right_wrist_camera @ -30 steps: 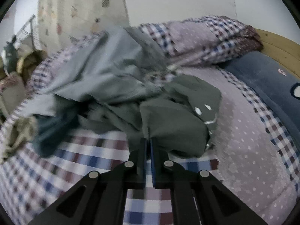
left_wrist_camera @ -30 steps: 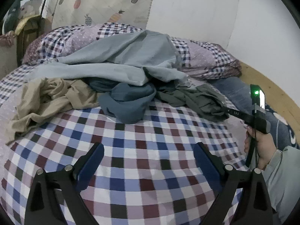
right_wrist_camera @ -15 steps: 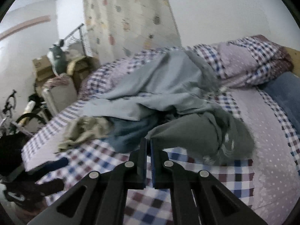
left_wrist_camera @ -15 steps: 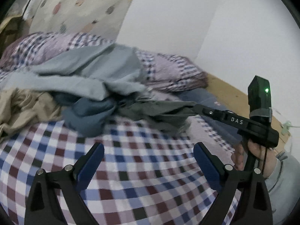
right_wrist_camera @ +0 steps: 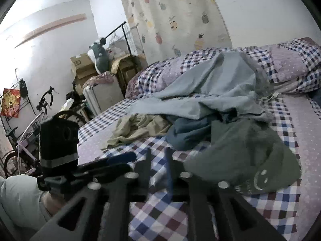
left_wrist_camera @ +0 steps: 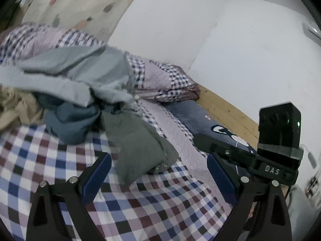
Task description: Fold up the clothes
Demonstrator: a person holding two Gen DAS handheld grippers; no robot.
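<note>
On checked bed [left_wrist_camera: 160, 210] – L claw [left_wrist_camera: 159, 177] apart, R claw [right_wrist_camera: 158, 160] slightly apart – empty.

A crumpled grey-green garment [right_wrist_camera: 246, 152] lies nearest on the checked bed [right_wrist_camera: 166, 208], trailing from a heap: dark blue [right_wrist_camera: 188, 132], pale blue [right_wrist_camera: 216, 92], and beige [right_wrist_camera: 136, 128] at far left.

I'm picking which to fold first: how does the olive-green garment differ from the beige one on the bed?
The dark olive-green cloth garment lies nearest in the right wrist view and fairly flat. The crumpled beige cloth garment sits farther back, bunched in wrinkles. The olive-green one shows a white smiley print, while the beige one shows no print. Both lie unfolded on the checked bedsheet.
</note>
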